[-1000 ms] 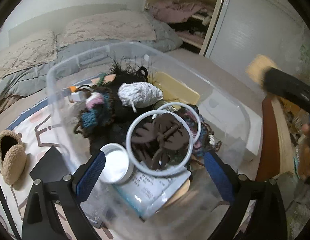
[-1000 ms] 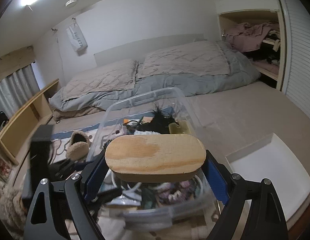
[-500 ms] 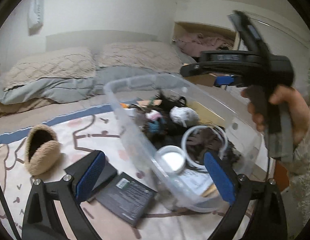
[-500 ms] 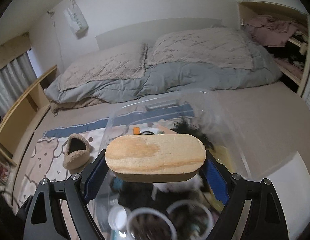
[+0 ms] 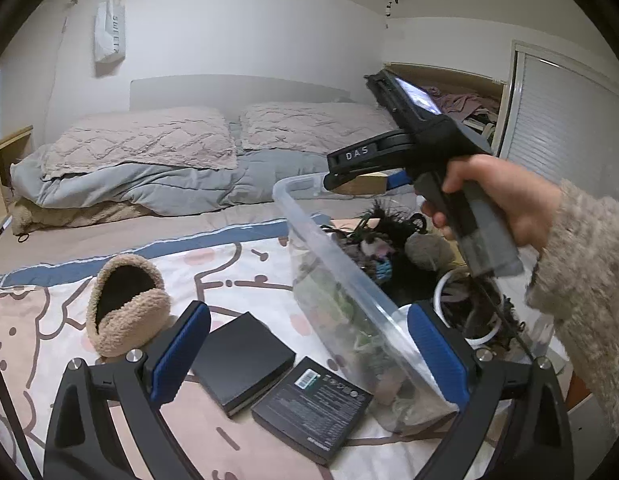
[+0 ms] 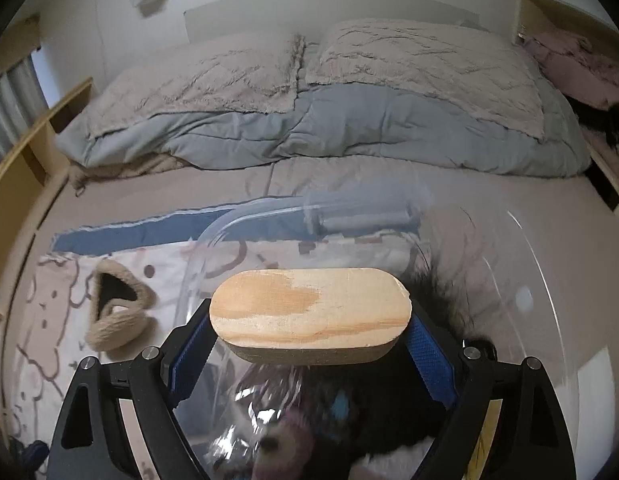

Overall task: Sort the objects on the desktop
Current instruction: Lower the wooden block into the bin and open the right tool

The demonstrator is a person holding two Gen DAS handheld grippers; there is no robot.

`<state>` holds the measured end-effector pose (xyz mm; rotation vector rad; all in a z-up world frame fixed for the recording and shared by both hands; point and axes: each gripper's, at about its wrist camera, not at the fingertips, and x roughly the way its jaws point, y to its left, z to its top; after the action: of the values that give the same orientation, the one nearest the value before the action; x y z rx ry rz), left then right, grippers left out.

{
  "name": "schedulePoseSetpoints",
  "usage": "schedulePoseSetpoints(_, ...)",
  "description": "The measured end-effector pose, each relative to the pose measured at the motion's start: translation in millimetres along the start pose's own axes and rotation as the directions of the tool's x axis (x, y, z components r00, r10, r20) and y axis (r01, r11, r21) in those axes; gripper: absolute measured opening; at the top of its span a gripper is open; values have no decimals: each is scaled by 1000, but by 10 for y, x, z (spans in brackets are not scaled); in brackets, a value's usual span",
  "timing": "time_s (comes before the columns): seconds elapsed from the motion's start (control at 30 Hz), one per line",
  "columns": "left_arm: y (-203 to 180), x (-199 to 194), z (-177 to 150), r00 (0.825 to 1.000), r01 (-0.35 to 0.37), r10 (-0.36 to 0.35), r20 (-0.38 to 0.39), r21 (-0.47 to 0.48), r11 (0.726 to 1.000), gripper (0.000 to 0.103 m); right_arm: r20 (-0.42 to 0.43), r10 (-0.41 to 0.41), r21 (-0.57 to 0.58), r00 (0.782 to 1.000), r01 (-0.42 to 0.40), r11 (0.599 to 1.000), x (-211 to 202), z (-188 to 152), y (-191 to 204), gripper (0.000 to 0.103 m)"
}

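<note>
Holding our left gripper (image 5: 309,354) with its fingers spread wide and nothing between them, we see a fuzzy beige slipper (image 5: 123,306) on the patterned blanket (image 5: 245,276), beyond the left finger (image 5: 180,351). Between the fingers lie two black boxes (image 5: 242,362), side by side on the blanket. The near wall of the clear plastic bin (image 5: 349,300) crosses in front of the right finger (image 5: 437,356), and the bin is full of dark yarn, hair things and white rings. Beyond the right finger, our right hand (image 5: 505,204) holds the right gripper (image 6: 309,344) above the bin. In the right wrist view its fingers are clenched on the two ends of an oval wooden block (image 6: 309,312), which hangs over the bin's far part, with the gray bedding (image 6: 329,128) far beyond.
</note>
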<state>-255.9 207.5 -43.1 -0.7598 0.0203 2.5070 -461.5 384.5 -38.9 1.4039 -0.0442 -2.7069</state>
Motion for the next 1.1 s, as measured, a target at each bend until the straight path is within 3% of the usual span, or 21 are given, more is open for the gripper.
schedulePoseSetpoints(0.07, 34, 28, -15, 1000, -4, 4, -3, -4, 1000, 100, -25, 29, -12, 999, -30, 999, 103, 49, -3, 89)
schedulePoseSetpoints(0.17, 92, 67, -20, 1000, -8, 8, -12, -17, 1000, 100, -13, 8, 8, 1000, -8, 1000, 164, 102, -39, 90)
schedulePoseSetpoints(0.23, 110, 82, -23, 1000, -9, 9, -15, -19, 1000, 100, 9, 0, 40, 1000, -1, 999, 146, 125, -100, 100)
schedulePoseSetpoints(0.27, 106, 90, -16, 1000, -10, 9, -16, -18, 1000, 100, 16, 3, 53, 1000, -4, 999, 139, 141, -129, 100)
schedulePoseSetpoints(0.6, -2, -43, 59, 1000, -17, 17, 5, 8, 1000, 100, 56, 28, 20, 998, -29, 999, -297, 121, -99, 100)
schedulePoseSetpoints(0.9, -130, -387, 155, 999, -19, 19, 37, 9, 1000, 100, 99, 64, -37, 993, -60, 997, -948, -264, 45, 100)
schedulePoseSetpoints(1.1, -209, -617, 211, 999, -26, 25, 48, 2, 1000, 100, 175, 72, -55, 982, -63, 996, -1462, -627, 58, 100)
